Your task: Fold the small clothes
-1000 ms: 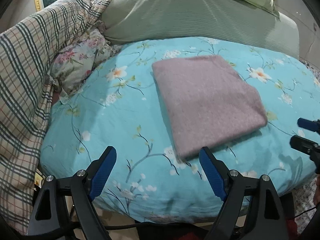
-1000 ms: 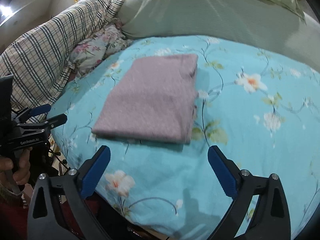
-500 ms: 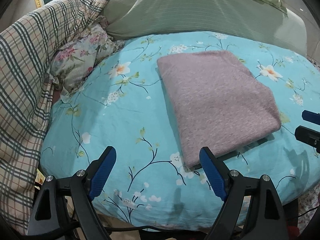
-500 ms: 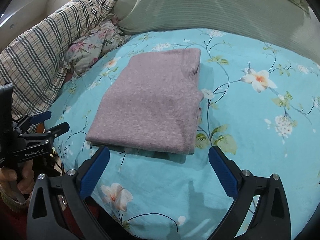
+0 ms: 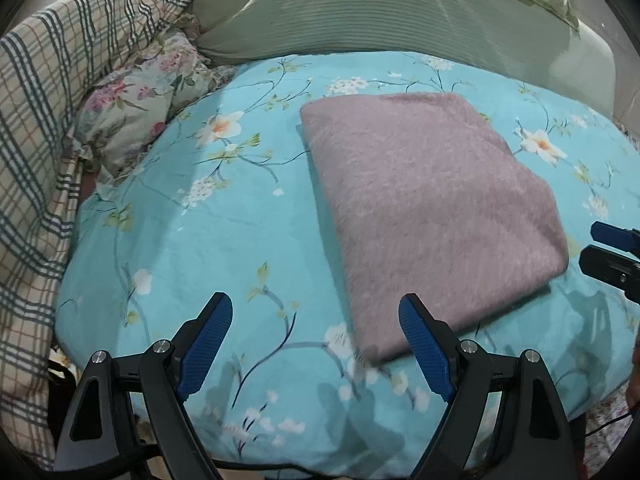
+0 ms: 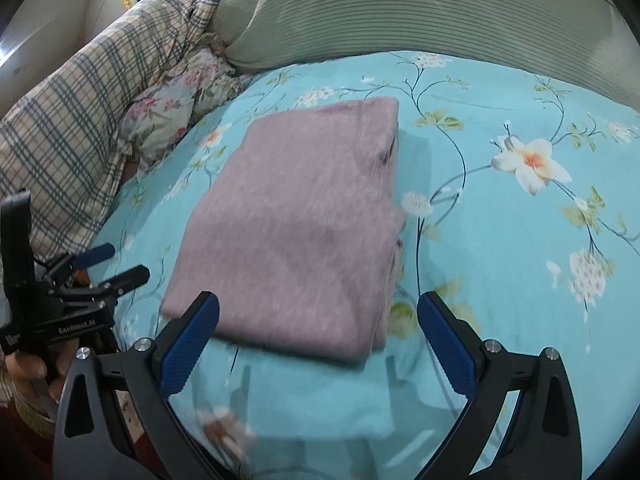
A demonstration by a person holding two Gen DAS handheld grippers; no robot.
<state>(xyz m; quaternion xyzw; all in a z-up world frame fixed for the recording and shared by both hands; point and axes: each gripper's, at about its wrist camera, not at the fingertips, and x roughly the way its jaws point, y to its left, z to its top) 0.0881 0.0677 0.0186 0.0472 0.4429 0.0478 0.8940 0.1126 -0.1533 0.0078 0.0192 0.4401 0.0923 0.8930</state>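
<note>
1. Far left we see a plaid blanket (image 5: 36, 128) bunched along the bed's edge, and a floral pillow (image 5: 132, 108) tucked beside it.
2. Far side: a big green striped pillow (image 5: 360, 12) lies across the bed.
3. We find the left hand-held gripper (image 5: 316, 344) near and low, jaws wide, nothing between the pads; its right pad sits over the near corner of the cloth, contact unclear.
4. The folded mauve cloth (image 5: 432, 208) lies flat on the teal floral bedsheet (image 5: 192, 240), about mid-bed, folded into a neat rectangle.
5. The right hand-held gripper (image 6: 318, 340) is wide too and empty, hovering at the cloth's near edge (image 6: 296, 232); its tips show at the far right of the left wrist view.
6. In the right wrist view we see a hand (image 6: 28, 368) gripping the left tool's handle.
</note>
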